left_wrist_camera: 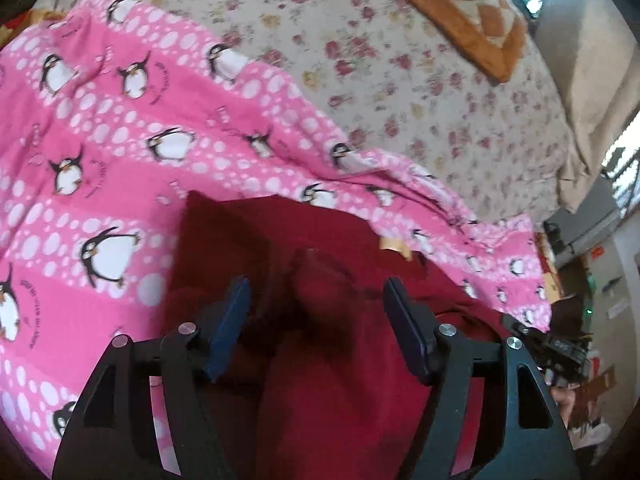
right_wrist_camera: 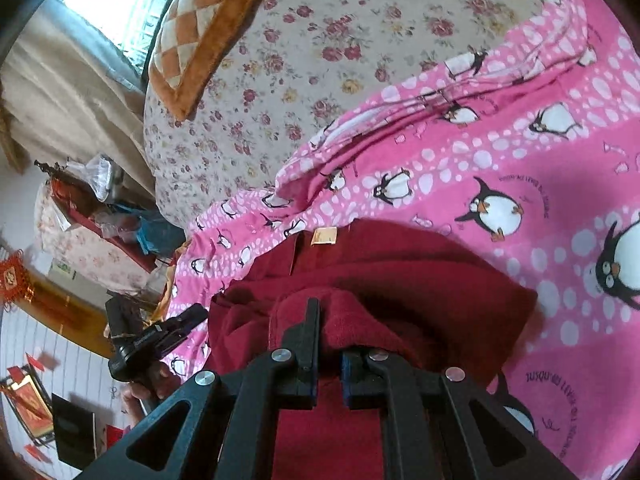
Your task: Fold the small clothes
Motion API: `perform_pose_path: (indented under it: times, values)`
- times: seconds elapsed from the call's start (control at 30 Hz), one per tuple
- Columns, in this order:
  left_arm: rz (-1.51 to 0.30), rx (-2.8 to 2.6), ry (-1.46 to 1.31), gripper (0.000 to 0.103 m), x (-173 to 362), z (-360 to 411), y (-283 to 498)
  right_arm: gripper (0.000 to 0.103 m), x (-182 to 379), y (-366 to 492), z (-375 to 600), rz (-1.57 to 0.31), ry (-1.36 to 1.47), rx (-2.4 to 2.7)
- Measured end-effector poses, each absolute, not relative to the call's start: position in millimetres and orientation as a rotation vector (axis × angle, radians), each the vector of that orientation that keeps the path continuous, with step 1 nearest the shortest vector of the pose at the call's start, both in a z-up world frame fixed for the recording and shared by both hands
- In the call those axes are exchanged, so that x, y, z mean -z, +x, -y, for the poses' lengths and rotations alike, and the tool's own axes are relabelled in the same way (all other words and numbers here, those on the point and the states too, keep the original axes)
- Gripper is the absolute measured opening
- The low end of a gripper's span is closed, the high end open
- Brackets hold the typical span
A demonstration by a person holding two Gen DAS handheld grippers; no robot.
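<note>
A dark red fleece garment lies bunched on a pink penguin-print blanket. My left gripper is open, its jaws wide apart, with a raised fold of the red cloth between them but not pinched. In the right wrist view the red garment shows a tan label near its far edge. My right gripper is shut on a fold of the red garment, which bulges over the fingers. The left gripper also shows in the right wrist view, at the blanket's left edge.
The pink blanket covers a bed with a floral sheet. An orange-checked cushion lies at the far end by a window. Cluttered furniture and floor lie beyond the bed's edge.
</note>
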State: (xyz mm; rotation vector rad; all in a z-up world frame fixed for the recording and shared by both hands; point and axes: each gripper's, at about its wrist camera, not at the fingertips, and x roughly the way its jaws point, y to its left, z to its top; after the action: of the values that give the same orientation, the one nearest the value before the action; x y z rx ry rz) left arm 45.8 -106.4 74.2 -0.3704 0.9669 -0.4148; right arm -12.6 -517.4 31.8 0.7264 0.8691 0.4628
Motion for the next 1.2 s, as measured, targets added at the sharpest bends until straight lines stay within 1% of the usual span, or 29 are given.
perform_pose_path:
  times: [0.13,0.3,0.37,0.4,0.43,0.47,0.5,0.53,0.63,0.77,0.87,1.0,1.07,1.1,1.13,1.17,1.2]
  values:
    - [-1.015,0.41,-0.279,0.068,-72.1,122.4,39.2,0.007,-30.1,-14.9,518.9,-0.881,0.729,-0.467]
    - [-1.063,0.354,-0.131,0.068,-55.2,138.0,30.8,0.007,-27.9,-14.1,518.4,-0.889,0.732,-0.465]
    - [-1.068,0.355,-0.117,0.068,-49.6,142.8,33.3,0.007,-26.0,-12.6,519.2,-0.895,0.738,-0.467]
    - [-1.064,0.356,-0.12,0.066,-49.6,144.2,34.1,0.007,-25.2,-12.4,519.4,-0.897,0.74,-0.466]
    - [-1.053,0.362,-0.118,0.052,-50.5,147.0,35.0,0.007,-24.8,-12.4,519.4,-0.9,0.739,-0.464]
    - [-1.05,0.369,-0.101,0.04,-51.1,151.3,35.7,0.007,-24.9,-12.8,519.0,-0.901,0.736,-0.462]
    - [-1.054,0.368,-0.082,0.019,-51.3,155.0,36.7,0.007,-25.2,-12.9,518.5,-0.903,0.732,-0.461]
    - [-1.056,0.371,-0.065,0.015,-51.9,159.3,36.4,0.007,-25.6,-12.8,518.3,-0.903,0.729,-0.461]
    - [-1.015,0.377,-0.054,0.01,-62.5,160.8,31.7,0.007,-31.7,-14.0,517.8,-0.885,0.712,-0.466]
    - [-0.923,0.367,-0.129,0.01,-91.0,141.6,31.2,0.007,-48.2,-17.6,514.2,-0.846,0.674,-0.49]
    - [-0.89,0.336,-0.161,0.01,-104.4,132.1,45.7,0.007,-55.6,-14.2,512.4,-0.82,0.67,-0.493]
    - [-0.936,0.274,-0.169,0.01,-87.3,136.3,81.1,0.007,-44.5,6.7,512.9,-0.83,0.736,-0.44]
    - [-0.969,0.241,-0.162,0.014,-73.1,139.4,93.7,0.007,-30.3,23.7,513.6,-0.868,0.767,-0.386]
    - [-0.991,0.24,-0.173,0.02,-66.4,139.8,99.8,0.008,-22.6,31.4,514.4,-0.892,0.788,-0.368]
    - [-1.006,0.235,-0.18,0.026,-61.4,137.4,104.6,0.015,-16.5,37.0,516.6,-0.912,0.814,-0.361]
    - [-1.002,0.23,-0.183,0.03,-59.9,133.9,106.1,0.024,-13.8,39.4,520.0,-0.916,0.839,-0.362]
    - [-0.992,0.23,-0.186,0.041,-60.8,130.8,106.1,0.028,-13.3,39.6,523.2,-0.909,0.86,-0.366]
